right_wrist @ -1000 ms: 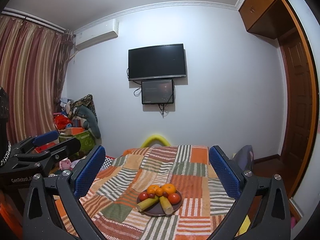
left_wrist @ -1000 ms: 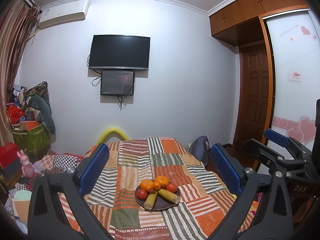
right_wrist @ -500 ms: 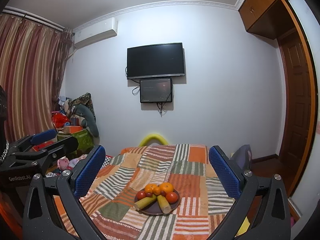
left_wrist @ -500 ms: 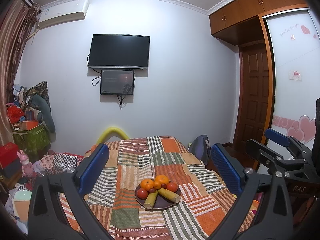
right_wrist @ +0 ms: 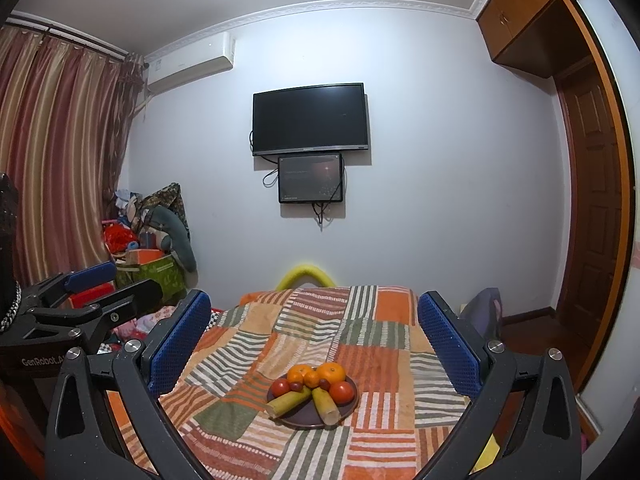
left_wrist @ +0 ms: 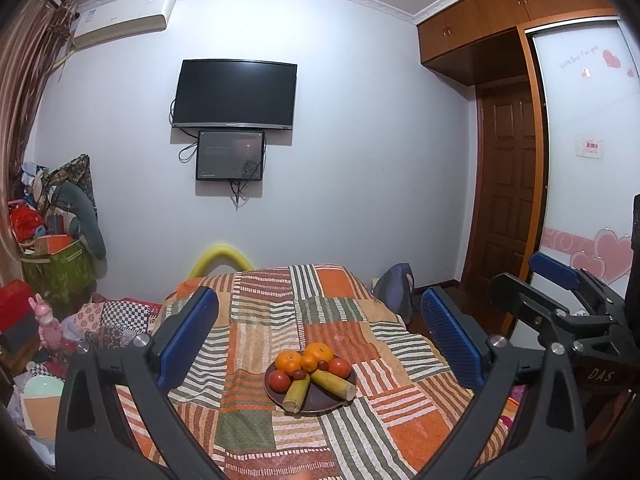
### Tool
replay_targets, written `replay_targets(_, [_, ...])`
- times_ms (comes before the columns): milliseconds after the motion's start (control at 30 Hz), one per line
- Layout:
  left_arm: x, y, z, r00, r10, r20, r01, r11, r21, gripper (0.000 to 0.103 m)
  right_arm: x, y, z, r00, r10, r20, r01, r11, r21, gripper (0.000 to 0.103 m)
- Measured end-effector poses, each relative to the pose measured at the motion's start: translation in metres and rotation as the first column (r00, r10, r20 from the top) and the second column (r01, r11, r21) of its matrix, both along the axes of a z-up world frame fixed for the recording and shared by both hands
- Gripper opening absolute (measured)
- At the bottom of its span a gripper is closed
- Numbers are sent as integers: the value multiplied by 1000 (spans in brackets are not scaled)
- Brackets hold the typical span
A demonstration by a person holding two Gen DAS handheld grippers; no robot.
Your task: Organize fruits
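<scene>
Both views dipped slightly; claws point(left_wrist: 320, 332) point(right_wrist: 314, 336) spread wide, plate point(left_wrist: 344, 400) w/ oranges point(left_wrist: 318, 352), tomatoes point(left_wrist: 279, 380).

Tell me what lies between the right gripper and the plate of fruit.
Only bare patchwork blanket lies between the open right gripper and the plate, shown in the right wrist view.

You have one plate point(left_wrist: 347, 397) holding three oranges point(left_wrist: 318, 352), two tomatoes point(left_wrist: 279, 380), two yellow-green stalk pieces point(left_wrist: 296, 391) and two small dark fruits point(left_wrist: 298, 374); two screens point(left_wrist: 235, 95) hang on the wall.
</scene>
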State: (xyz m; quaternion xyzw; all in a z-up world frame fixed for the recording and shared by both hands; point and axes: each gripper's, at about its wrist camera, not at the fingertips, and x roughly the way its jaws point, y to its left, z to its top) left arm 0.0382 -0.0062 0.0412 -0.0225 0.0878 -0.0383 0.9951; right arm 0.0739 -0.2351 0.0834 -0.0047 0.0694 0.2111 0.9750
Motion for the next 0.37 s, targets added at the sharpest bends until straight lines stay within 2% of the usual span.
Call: replay_targets(367, [3, -3, -1, 1000, -3, -2, 3, 1000, 15, 103, 2, 0, -1, 1000, -3, -9, 3, 1000, -1, 103])
